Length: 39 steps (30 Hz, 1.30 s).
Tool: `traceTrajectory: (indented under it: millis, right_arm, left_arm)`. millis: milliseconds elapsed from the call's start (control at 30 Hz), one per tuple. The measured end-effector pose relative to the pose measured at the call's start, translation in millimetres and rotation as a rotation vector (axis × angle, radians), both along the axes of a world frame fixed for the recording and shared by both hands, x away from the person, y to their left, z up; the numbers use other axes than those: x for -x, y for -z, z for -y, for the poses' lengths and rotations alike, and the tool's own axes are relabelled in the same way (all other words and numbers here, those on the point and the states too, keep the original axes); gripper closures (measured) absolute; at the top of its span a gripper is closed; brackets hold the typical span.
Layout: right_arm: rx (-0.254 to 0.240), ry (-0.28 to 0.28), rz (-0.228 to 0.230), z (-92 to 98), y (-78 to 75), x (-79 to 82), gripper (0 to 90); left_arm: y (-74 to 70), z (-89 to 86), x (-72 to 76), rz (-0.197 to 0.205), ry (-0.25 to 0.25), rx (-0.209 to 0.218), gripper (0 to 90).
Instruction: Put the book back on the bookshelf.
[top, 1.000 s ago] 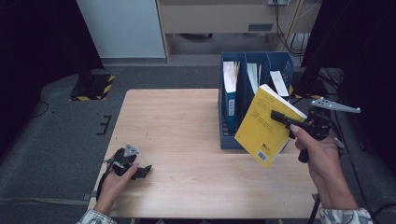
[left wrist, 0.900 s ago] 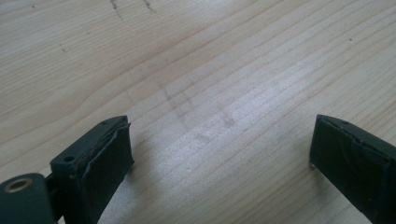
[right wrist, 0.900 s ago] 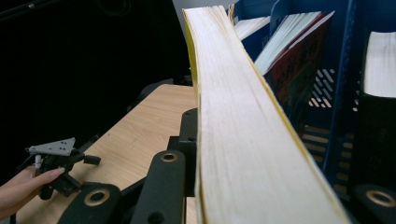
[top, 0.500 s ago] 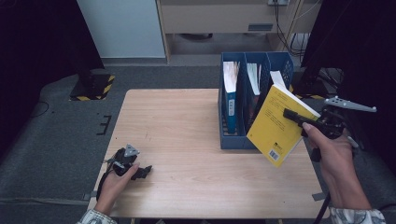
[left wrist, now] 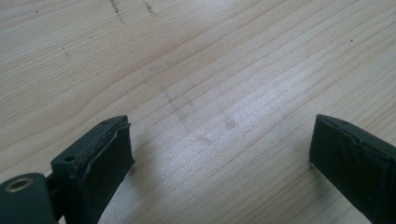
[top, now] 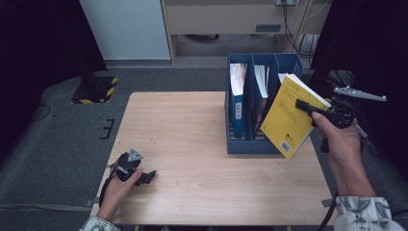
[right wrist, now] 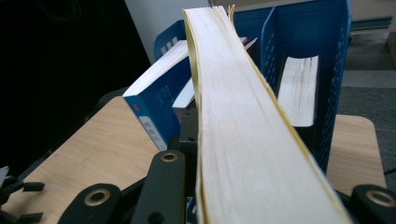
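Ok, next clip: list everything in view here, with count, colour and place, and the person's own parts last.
Table: one, light wood, centre of the high view.
File rack: one, blue, three compartments, standing on the table's right half.
Blue book: one, upright in the rack's left compartment.
White-edged books or papers: middle compartment, count unclear.
Yellow book: one, tilted in the air at the rack's right end, clamped by the right gripper.
Striped block: one, yellow and black, on the floor beyond the table's left corner.
Left gripper: black, jaws open, resting low over the table's near left corner.
Right gripper: black, shut on the yellow book.
Hands: two, one on each gripper; patterned sleeves.
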State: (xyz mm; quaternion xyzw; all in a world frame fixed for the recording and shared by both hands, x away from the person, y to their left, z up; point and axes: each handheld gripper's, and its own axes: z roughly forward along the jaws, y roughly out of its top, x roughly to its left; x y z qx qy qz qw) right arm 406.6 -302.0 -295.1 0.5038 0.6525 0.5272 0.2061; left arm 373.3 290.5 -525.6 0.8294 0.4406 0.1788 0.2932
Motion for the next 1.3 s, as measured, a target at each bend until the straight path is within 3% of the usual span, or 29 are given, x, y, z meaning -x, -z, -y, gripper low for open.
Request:
traceTrajectory:
  millis: [467,867,1300]
  right_arm:
    - [0.041,0.067,-0.014,-9.4,0.6,-31.3,75.1]
    - [0.031,0.089,-0.037,-20.0,4.9,-54.7,75.1]
    - [0.040,0.095,-0.051,-30.1,7.4,-66.1,75.0]
  left_arm:
    - [0.0,0.8,-0.5,-0.001,0.005,-0.002,5.0]
    - [0.2,0.7,-0.4,-0.003,0.007,0.001,5.0]
    - [0.5,0.7,-0.7,-0.004,0.006,0.003,5.1]
